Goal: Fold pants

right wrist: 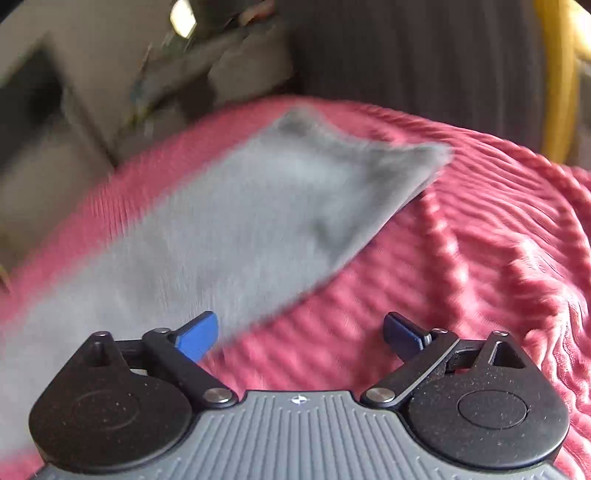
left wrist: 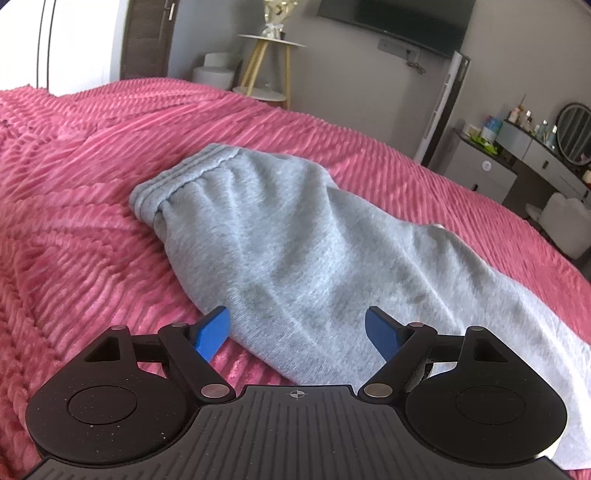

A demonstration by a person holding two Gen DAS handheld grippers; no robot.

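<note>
grey pants (left wrist: 295, 236) on pink bedspread (left wrist: 74, 221), left gripper (left wrist: 297, 332) and right gripper (right wrist: 301, 334) jaws wide, empty

Soft daylight fills both views, brightest at the left view's top-left edge. The left view is sharp; the right smears with motion blur, while fisheye bending curves the edges.

A pink ribbed bedspread (left wrist: 92, 177) covers the bed across the lower view. At twelve o'clock, a dark television (left wrist: 395, 22) hangs on a grey wall (left wrist: 332, 74). At eleven, a round side table (left wrist: 271, 42) on wooden legs stands beside a brown door (left wrist: 144, 37). At two, a grey dressing table (left wrist: 532, 155) carries an oval mirror (left wrist: 574, 133). Daylight brightens the left edge.
</note>
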